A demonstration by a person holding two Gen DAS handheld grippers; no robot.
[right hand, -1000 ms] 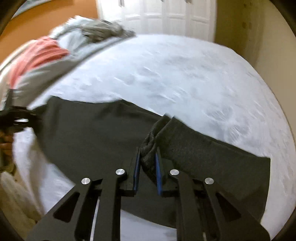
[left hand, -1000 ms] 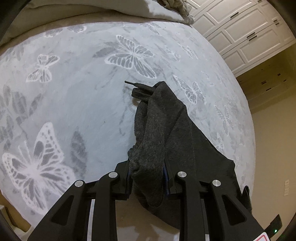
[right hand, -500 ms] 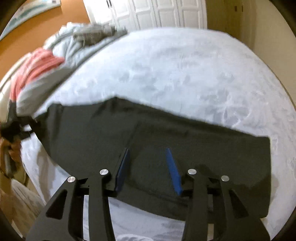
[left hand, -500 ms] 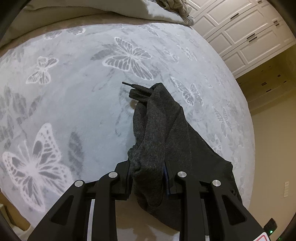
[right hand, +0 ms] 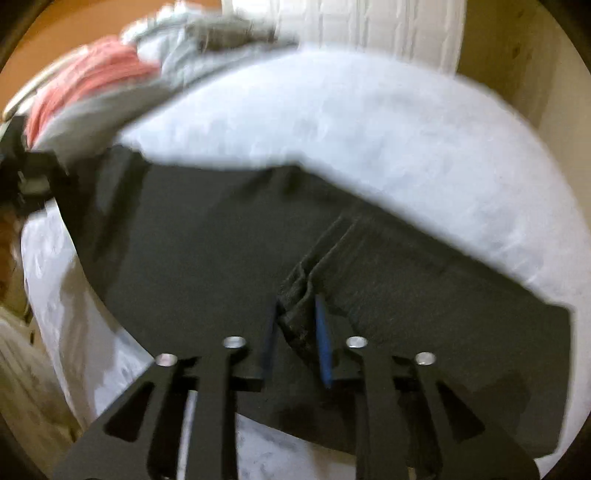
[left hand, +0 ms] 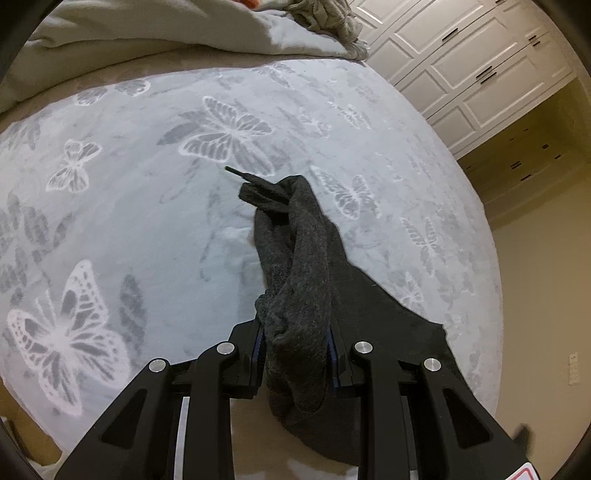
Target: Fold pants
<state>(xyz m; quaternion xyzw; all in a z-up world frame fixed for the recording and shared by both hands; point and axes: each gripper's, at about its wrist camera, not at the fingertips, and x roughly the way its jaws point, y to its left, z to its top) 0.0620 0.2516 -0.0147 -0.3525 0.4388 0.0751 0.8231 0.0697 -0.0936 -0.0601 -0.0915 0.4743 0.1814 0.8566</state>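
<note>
While my left gripper (left hand: 295,347) stays out of it, clenched on a thick bunch of the dark pants (left hand: 306,266), I see the fabric rise in a ridge from between its fingers toward the far side of the butterfly blanket (left hand: 122,206). Drawstring tip (left hand: 236,172) pokes out far-left of the bunch, lying on the blanket. Right gripper (right hand: 295,328) grasps a fold of the pants (right hand: 207,258) too, blue pads (right hand: 322,332) pressed on a dark lump; view is blurred. Pants lie spread wide across the near part of the bed, left to right. Piled bedding (left hand: 155,29) at far edge, pink and grey laundry (right hand: 92,81) far-left, white cabinet doors (left hand: 461,62) beyond.
</note>
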